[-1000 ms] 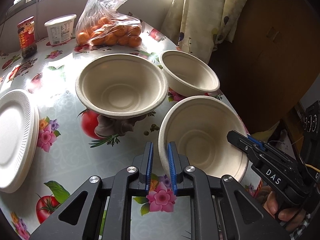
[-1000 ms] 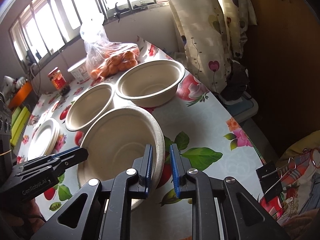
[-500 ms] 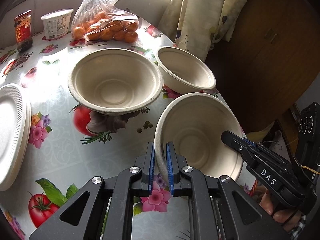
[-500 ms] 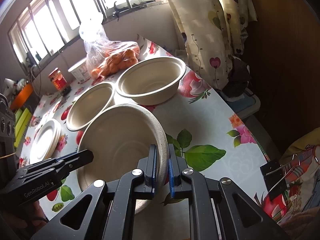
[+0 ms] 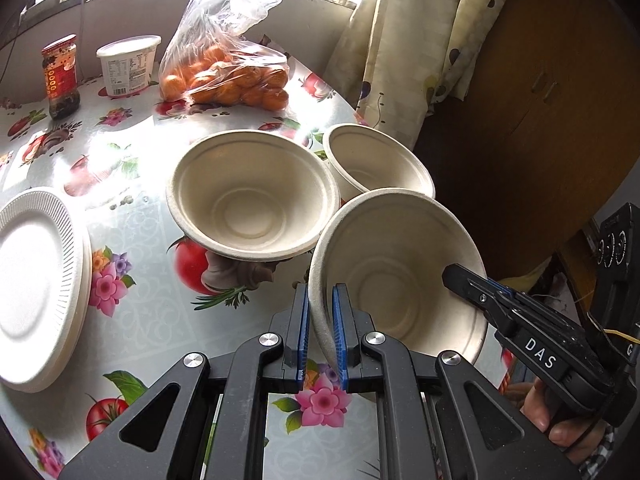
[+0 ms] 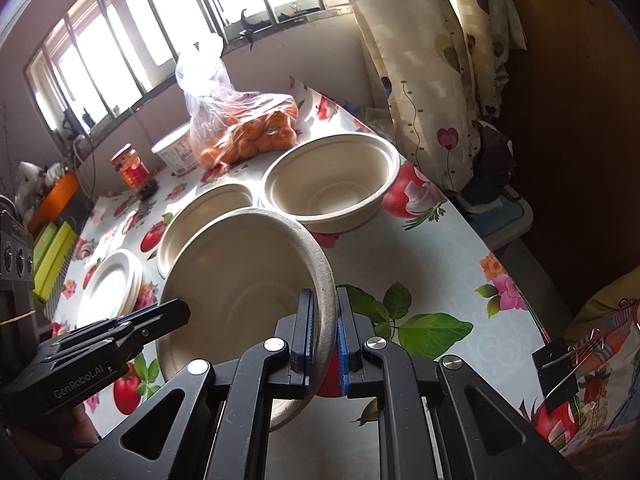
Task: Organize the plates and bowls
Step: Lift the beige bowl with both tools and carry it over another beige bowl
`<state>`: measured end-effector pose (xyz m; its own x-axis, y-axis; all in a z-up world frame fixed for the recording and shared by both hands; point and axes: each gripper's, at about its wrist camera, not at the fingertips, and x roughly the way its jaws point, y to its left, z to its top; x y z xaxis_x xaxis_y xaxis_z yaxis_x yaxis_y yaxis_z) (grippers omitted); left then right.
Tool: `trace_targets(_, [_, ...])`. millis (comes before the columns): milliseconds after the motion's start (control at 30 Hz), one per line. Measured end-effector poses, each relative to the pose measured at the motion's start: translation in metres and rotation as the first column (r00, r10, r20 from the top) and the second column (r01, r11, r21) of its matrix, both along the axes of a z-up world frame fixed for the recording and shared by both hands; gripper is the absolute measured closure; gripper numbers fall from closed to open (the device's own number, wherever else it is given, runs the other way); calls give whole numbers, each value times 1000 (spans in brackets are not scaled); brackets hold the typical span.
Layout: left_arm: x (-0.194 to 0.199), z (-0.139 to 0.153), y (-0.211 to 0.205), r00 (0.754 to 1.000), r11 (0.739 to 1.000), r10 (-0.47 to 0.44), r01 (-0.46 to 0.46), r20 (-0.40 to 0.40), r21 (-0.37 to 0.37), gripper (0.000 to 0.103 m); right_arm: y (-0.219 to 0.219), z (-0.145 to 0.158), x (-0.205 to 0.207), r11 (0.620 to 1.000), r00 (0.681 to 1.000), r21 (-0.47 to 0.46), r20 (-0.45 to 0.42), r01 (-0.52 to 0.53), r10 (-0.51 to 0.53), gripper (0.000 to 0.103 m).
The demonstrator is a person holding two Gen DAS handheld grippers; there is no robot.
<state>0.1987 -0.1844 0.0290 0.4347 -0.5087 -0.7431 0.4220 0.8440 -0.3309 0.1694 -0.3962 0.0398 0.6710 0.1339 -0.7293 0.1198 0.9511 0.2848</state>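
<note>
The near bowl (image 5: 400,272) is held tilted above the bench (image 5: 152,320), its open mouth facing up and toward the middle bowl (image 5: 252,196), with the left tool (image 5: 320,332) clamped narrow on its left rim and the right tool (image 6: 323,336) clamped narrow on the opposite rim. The middle bowl sits upright just beside it, the far bowl (image 5: 376,160) upright behind, close to the bench's right edge near the curtain (image 5: 400,40). Bare floral cloth lies between the bowls and the stack of white plates (image 5: 36,288) at the left, while the bag of oranges (image 5: 228,76), tub (image 5: 128,64) and jar (image 5: 60,76) stand well apart at the back.
</note>
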Motion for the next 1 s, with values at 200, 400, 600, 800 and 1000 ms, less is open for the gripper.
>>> trace_targets(200, [8,11,10,1000,1000,22,-22,12,-2,91,10,16,11,1000,999,-10,22,-27,27,92])
trace_targets(400, [19,23,25,998,998,61,-61,26,-14,91,22,32,29,998,997,-13,39,-67,67,92])
trace_targets(600, [38,30,39,995,995,96,-96,21,-18,91,31,39,54,995,994,8,37,-102,102,92])
trace_targets(800, [53,30,47,992,992,122,-122,21,0,91,41,35,76,993,993,14,17,-120,120,92])
trace_targets(1000, [72,22,53,989,989,148,-148,-1,9,91,49,28,100,991,991,2,-8,-136,136,92])
